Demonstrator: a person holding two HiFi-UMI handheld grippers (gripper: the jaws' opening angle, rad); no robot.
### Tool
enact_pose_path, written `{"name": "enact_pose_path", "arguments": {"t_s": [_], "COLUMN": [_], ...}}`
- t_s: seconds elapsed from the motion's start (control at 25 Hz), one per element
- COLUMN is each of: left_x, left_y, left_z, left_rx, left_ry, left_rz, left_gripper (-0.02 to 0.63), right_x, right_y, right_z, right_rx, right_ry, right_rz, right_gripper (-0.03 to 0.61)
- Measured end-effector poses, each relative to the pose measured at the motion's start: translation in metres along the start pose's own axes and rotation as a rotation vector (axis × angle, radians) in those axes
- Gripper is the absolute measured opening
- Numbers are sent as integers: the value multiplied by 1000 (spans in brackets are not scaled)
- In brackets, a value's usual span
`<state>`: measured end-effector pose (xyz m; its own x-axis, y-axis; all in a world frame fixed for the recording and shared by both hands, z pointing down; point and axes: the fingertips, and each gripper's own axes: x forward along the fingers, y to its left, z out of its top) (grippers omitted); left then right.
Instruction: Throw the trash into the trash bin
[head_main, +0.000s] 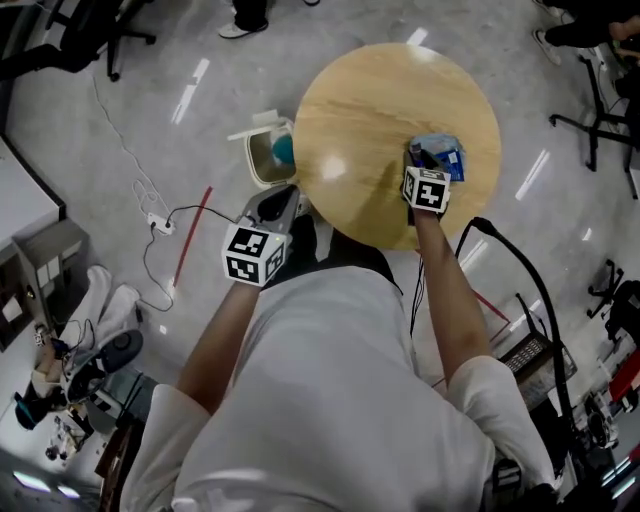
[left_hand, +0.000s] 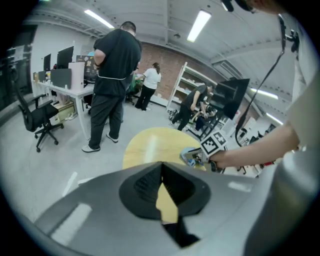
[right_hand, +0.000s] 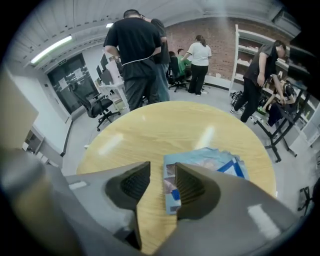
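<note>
The trash, a flat blue packet (right_hand: 212, 161), lies on the round wooden table (head_main: 370, 110) near its right edge, well apart from the trash bin (head_main: 262, 165), which stands on the floor just beside the table's left edge with its lid up; the right gripper (right_hand: 162, 172) hangs over the packet with its fingers (right_hand: 195, 185) spread, the packet's near edge lying in the gap and pressed by neither; a good grasp likely means sliding one finger under that edge, or pinching a raised corner, since so thin a thing may slip along the smooth top; the left gripper (left_hand: 161, 170) waits near the bin with its fingers closed together on nothing; the right finger hides part of the packet, so whether it touches it, and whether this is one wrapper or several, I cannot tell; something teal shows inside the bin, unclear what.
</note>
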<state>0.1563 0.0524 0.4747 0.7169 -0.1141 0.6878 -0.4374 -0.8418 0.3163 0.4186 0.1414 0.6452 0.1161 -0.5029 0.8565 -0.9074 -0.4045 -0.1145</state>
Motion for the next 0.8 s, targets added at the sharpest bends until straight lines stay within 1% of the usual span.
{"name": "enact_pose_path", "arguments": {"t_s": [0.12,0.28,0.44,0.56,0.64,0.68,0.72,0.8], "left_x": [-3,-4,-7,-6,-4,-2,0,1], "left_y": [4,10,12,14,16,17,18,16], "left_z": [-3,-6,-16,-19,-20,-20,-20,-22], "left_rx": [-27,-53,-67,-80,-89,-92,-95,-98], "left_ry": [5,10,18,20,20,20,20,21], "left_rz": [29,57,71,78,81,82,81,79], "left_gripper": [3,3,3,3,3,3,3,3], "right_x": [13,26,35,40,41,42,42,40], "right_y": [-5,-15,-13,-14,-14,-13,-13,-14], "right_z": [0,3,2,-2,-1,-1,-1,-4], "right_rx": [-16,-13,-34,-24,-20,-23,-28,-36], "right_ry": [36,74,82,91,91,92,95,101], "right_rz": [-49,-105,-108,-104,-104,-106,-107,-112], "right_gripper": [178,186,187,182,150,109,83,50]}}
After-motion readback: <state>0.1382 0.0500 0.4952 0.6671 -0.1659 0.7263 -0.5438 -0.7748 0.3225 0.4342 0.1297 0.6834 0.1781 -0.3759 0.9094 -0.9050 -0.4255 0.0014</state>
